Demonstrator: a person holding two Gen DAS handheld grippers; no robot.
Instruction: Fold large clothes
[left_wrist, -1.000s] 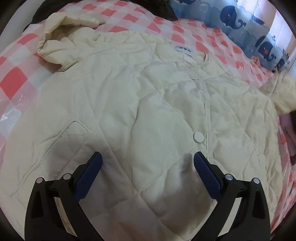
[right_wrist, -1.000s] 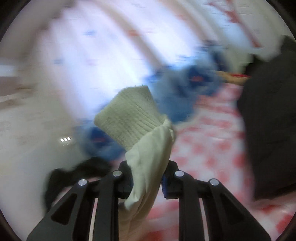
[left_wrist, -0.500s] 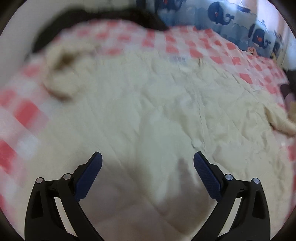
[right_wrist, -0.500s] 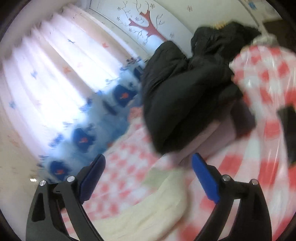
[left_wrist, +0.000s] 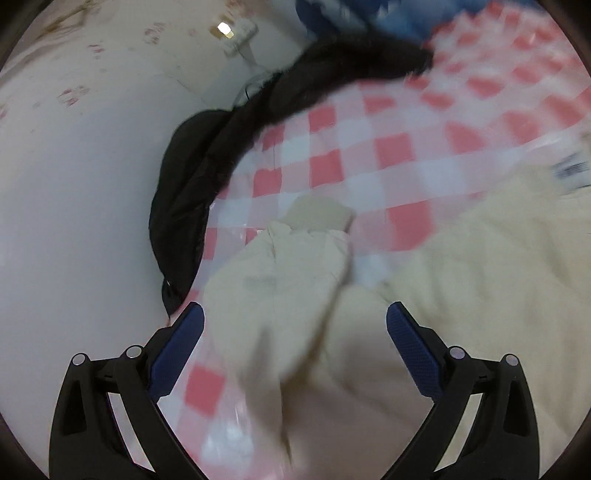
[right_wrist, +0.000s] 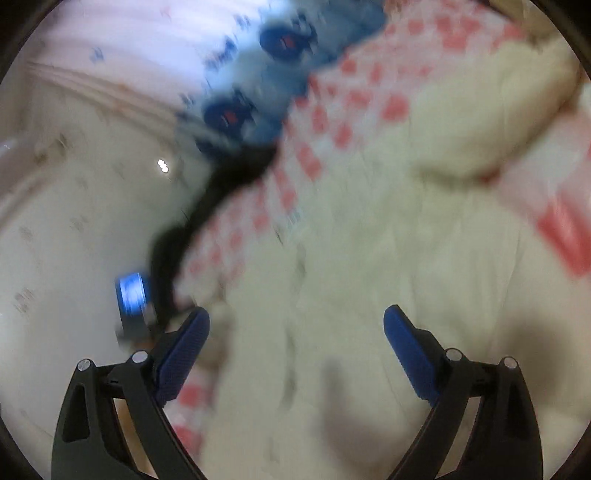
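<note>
**Both grippers spread wide above the cream jacket**

Your left gripper (left_wrist: 294, 319) has its jaws wide apart with nothing clamped; the blue pads (left_wrist: 410, 349) hang clear of the fabric. Directly between and beyond them lies one sleeve of the cream jacket (left_wrist: 480, 280), its ribbed cuff (left_wrist: 319, 213) at the far end, resting on the red-and-white checked bedcover (left_wrist: 369, 147). The jacket's body spreads to the right of that sleeve. Beyond the sleeve, along the bedcover's far-left edge, a black garment (left_wrist: 207, 162) is bunched against the white wall (left_wrist: 74, 221).

Your right gripper (right_wrist: 296, 325) also stands wide, its jaws empty, with its blue pads (right_wrist: 184, 350) on either side of the jacket's front (right_wrist: 351, 295), which fills the middle of this blurred view. The jacket's other sleeve (right_wrist: 480, 122) lies folded across the upper right of the jacket. Left of the jacket the black garment (right_wrist: 207, 210) runs along the bedcover's edge, and past it hangs a curtain with blue whale prints (right_wrist: 258, 74). A small blue object (right_wrist: 129, 291) shows left of the jacket; blur hides what it is.
</note>
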